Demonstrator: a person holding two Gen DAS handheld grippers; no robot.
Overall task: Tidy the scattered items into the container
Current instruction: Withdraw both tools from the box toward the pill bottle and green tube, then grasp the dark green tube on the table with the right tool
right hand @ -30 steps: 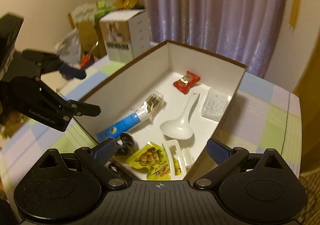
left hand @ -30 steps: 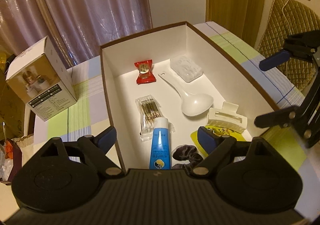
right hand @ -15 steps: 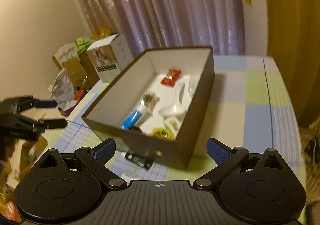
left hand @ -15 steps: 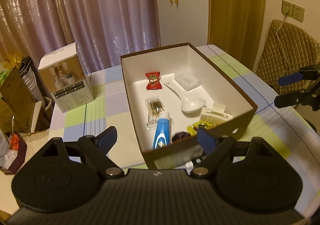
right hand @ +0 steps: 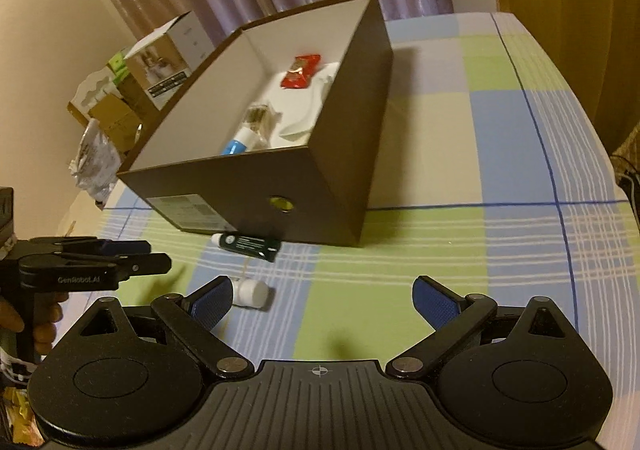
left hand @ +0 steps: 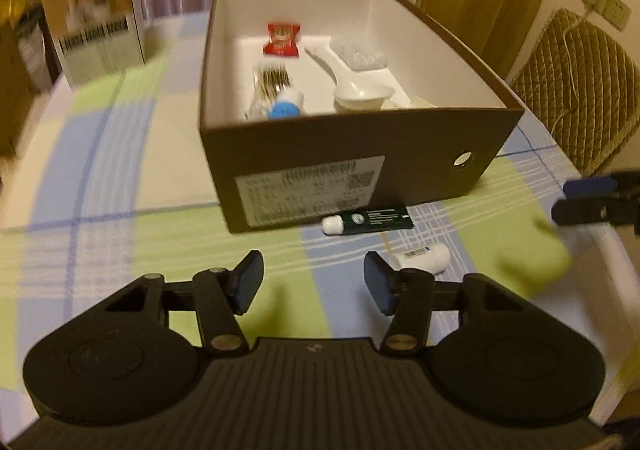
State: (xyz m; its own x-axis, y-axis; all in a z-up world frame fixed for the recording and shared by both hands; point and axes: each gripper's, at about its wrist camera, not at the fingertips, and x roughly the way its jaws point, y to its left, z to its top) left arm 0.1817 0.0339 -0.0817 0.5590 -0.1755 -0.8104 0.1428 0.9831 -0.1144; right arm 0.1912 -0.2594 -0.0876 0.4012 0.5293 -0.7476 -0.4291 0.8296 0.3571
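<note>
dark green tube (left hand: 370,219), white cap, lying flat

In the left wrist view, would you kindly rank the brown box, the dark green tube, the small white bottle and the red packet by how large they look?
1. brown box
2. dark green tube
3. small white bottle and red packet: they look alike, and the packet lies farther from the camera, so I leave them unranked.

We hold our left gripper (left hand: 312,282) tilted downward, its jaws closing on nothing; our right gripper (right hand: 322,302) gapes wide, empty.
</note>
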